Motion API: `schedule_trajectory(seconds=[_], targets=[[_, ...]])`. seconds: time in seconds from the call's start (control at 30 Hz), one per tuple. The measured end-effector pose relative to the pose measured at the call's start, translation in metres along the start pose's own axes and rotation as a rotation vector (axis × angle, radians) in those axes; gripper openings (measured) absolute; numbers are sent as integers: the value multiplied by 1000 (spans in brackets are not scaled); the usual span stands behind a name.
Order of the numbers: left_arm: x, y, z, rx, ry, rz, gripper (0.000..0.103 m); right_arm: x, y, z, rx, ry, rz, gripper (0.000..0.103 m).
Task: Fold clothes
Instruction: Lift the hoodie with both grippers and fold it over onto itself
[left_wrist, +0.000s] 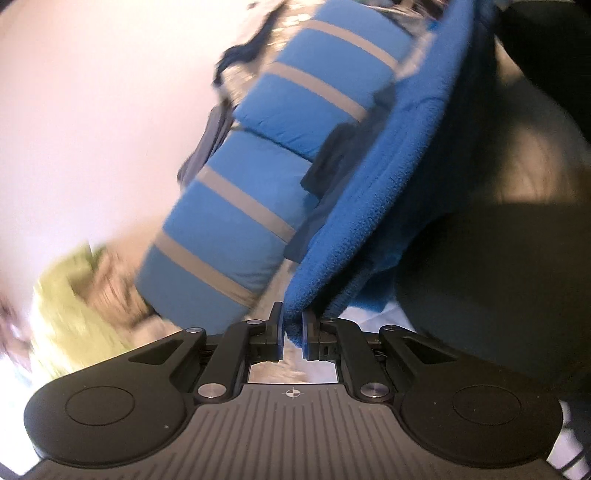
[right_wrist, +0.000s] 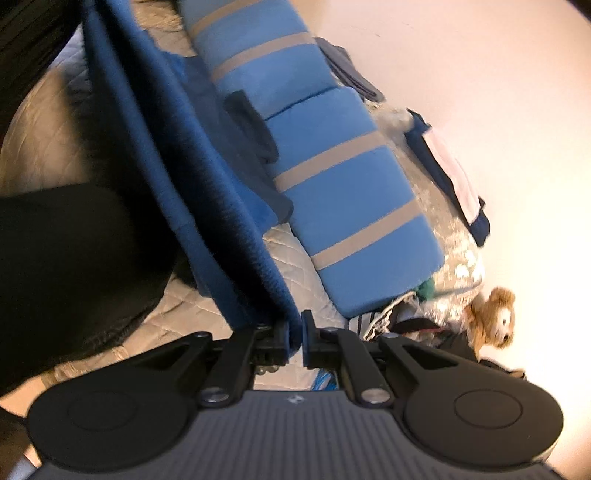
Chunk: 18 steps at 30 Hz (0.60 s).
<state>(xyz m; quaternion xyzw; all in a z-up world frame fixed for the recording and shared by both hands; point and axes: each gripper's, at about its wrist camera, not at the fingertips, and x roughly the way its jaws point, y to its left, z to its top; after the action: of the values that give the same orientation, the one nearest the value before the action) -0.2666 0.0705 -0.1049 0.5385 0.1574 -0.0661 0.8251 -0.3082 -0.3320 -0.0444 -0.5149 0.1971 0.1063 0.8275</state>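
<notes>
Pinching one nubby edge of a blue fleece garment (left_wrist: 388, 177), the left tongs (left_wrist: 291, 334) are clenched on the cloth, a small tuft of it bulging between the blue-lined pads. The right tongs (right_wrist: 295, 338) are likewise clamped on another stretch of the same fleece (right_wrist: 177, 155), which rises from them as a taut, thick band with a knitted, pile-like texture. The garment hangs in the air between the two tools, above a pale quilted bedspread (right_wrist: 280, 258) stitched in a diamond pattern. Beside it on the bed lie two long padded cushions (right_wrist: 332, 177), smooth bright blue with flat grey bands across them, set end to end. A dark sock-like piece (right_wrist: 255, 129) lies against the cushions. Near the far edge sits folded navy and pink fabric (right_wrist: 454, 177), and a furry tan teddy bear (right_wrist: 495, 317) lies by the wall. A blurred yellow-green cloth (left_wrist: 70, 291) shows in the left view.
</notes>
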Motion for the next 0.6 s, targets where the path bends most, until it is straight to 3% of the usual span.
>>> schedule_trajectory(seconds=[0.13, 0.6], targets=[[0, -4, 3, 113, -15, 13, 10, 0, -9, 4, -62, 4, 38, 10], [-35, 16, 9, 108, 28, -28, 10, -31, -31, 11, -96, -8, 93, 10]])
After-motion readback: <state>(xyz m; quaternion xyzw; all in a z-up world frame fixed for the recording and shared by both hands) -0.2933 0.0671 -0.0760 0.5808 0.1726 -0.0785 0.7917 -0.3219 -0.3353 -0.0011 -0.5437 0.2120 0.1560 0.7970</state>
